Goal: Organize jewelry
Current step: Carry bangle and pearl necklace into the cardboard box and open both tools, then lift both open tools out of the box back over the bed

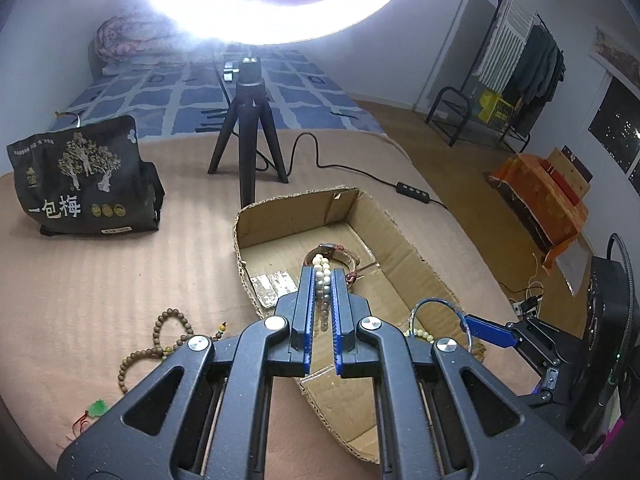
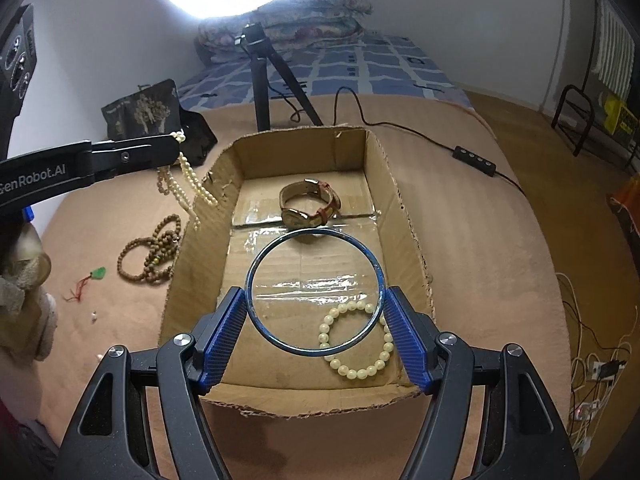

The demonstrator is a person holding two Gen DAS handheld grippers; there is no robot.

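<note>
My left gripper (image 1: pixel 323 276) is shut on a pearl necklace (image 1: pixel 322 280), which hangs from it over the left wall of the cardboard box (image 2: pixel 200 248); the strand shows in the right wrist view (image 2: pixel 188 184). My right gripper (image 2: pixel 315 300) is shut on a blue bangle (image 2: pixel 256 264), held above the box floor. A brown-strapped watch (image 2: pixel 310 206) and a pearl bracelet (image 2: pixel 356 340) lie in the box. Brown bead strands (image 2: pixel 150 254) and a green pendant (image 2: pixel 98 274) lie on the blanket to the left.
A ring light on a tripod (image 1: pixel 248 140) stands behind the box, its cable and switch (image 2: pixel 474 158) running right. A dark printed bag (image 1: pixel 86 178) stands at far left. Loose small pearls (image 2: pixel 94 316) lie on the tan blanket.
</note>
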